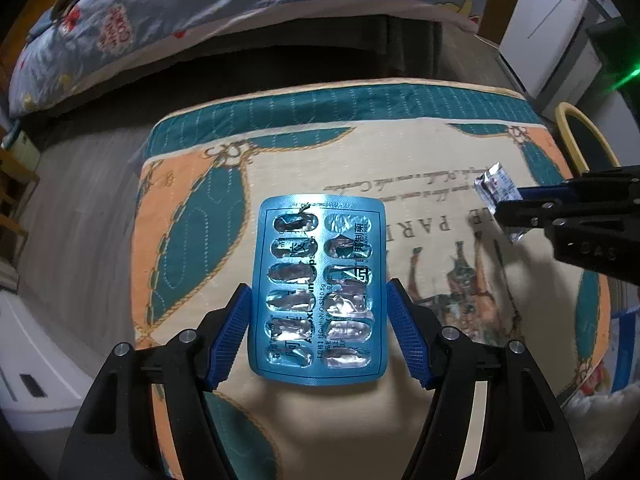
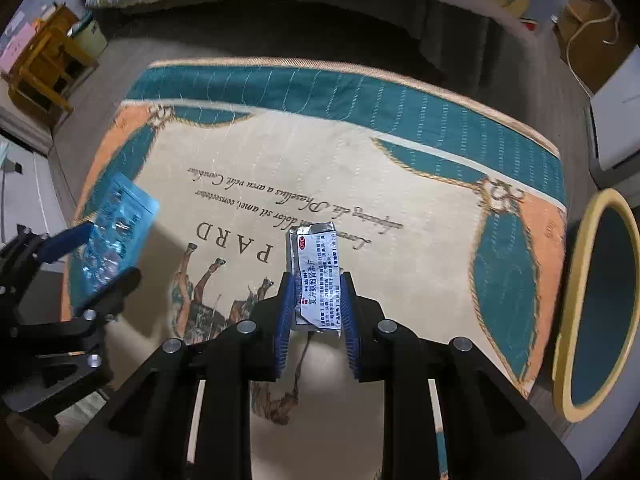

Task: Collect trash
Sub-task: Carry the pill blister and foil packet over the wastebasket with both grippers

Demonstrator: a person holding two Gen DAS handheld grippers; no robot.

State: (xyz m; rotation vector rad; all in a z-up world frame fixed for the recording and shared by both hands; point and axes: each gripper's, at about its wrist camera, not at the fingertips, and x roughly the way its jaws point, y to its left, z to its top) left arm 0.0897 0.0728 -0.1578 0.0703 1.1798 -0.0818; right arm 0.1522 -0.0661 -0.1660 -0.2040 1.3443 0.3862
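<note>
An emptied blue blister pack [image 1: 318, 240] stands between the blue pads of my left gripper [image 1: 318, 286], which is shut on its two long edges and holds it above the printed mat [image 1: 400, 160]. The right wrist view shows the same pack [image 2: 116, 232] at the left, lifted in the left gripper [image 2: 110, 252]. My right gripper [image 2: 317, 278] is shut on a crumpled silver foil medicine sachet [image 2: 316, 256] with a white printed label. The sachet [image 1: 494, 188] also shows at the right of the left wrist view, clamped in the right gripper [image 1: 506, 204].
A yellow-rimmed round bin [image 2: 600, 304] stands off the mat's right edge. A bed with a cartoon-print quilt [image 1: 240, 20] runs along the far side. A white appliance [image 1: 548, 28] is at the far right and a wooden stool [image 2: 44, 68] at the far left.
</note>
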